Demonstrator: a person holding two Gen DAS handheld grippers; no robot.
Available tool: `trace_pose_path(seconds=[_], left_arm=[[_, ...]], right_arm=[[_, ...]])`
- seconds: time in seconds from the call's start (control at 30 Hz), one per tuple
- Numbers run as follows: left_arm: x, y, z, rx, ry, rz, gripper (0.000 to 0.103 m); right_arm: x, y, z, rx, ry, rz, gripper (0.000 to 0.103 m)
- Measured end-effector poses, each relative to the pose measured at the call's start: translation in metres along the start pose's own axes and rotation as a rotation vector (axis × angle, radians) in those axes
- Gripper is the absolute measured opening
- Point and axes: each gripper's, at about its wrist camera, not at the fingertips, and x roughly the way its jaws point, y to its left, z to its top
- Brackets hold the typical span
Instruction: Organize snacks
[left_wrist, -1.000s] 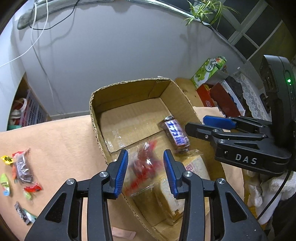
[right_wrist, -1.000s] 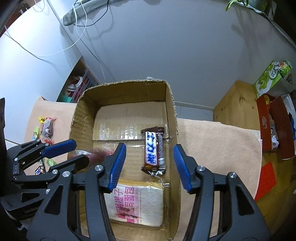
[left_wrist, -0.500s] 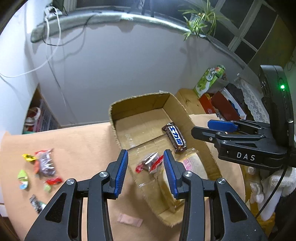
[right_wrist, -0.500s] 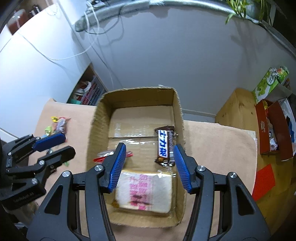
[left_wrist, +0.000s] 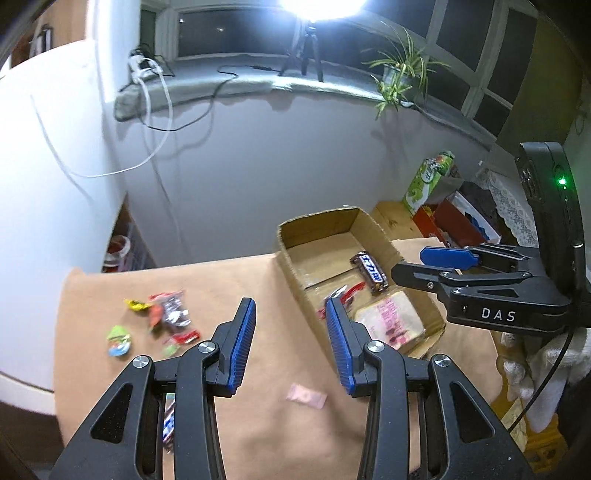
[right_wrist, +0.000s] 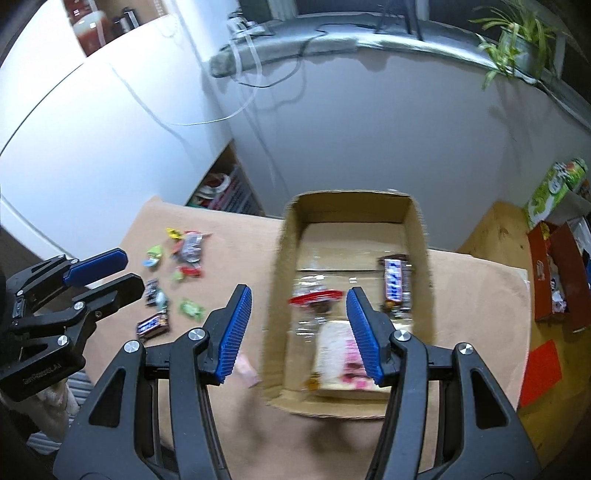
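Hovering above the brown-covered tabletop (left_wrist: 258, 280), both grippers are carrying nothing right now. The left gripper (left_wrist: 290, 347) is showing its blue pads spread wide with only bare table between them, and the right gripper (right_wrist: 300, 332) is gaping just as wide over the near left wall of the cardboard box (right_wrist: 419, 236).

Judging progress: the job is looking roughly a third done. The box is sitting toward the right side of the tabletop, and three snacks are already lying inside it: one chocolate bar (right_wrist: 396, 282) against the right wall, one clear packet with a red strip (right_wrist: 314, 297) in the middle, and one pale bread pack with pink print (right_wrist: 338, 360) at the near end. The far half of the box floor is showing bare cardboard.

What is remaining is waiting near the left edge of the tabletop, well apart from the box: a loose scatter of small sweets (right_wrist: 186, 254). Counting in the right wrist view, I am making out about eight wrapped pieces, though blur and overlap are making that uncertain, along with a second, darker small bar (right_wrist: 153, 325) nearest the grippers. One pink flat piece (left_wrist: 306, 396) is also lying alone on the table toward the near edge, just left of the box's near corner.

So the next reach is probably calling for a swing left to that scatter; those tiny wrappers are likely demanding a low, careful pinch.
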Motion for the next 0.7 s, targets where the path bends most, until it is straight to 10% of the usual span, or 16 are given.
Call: trace_pose_path(seconds=[0.7], left_arm=[[-0.031, 0.090, -0.074, -0.181, 0.035, 0.107, 0.038]], right_arm=[[0.065, 0.098, -0.030, -0.127, 0.118, 0.102, 0.056]])
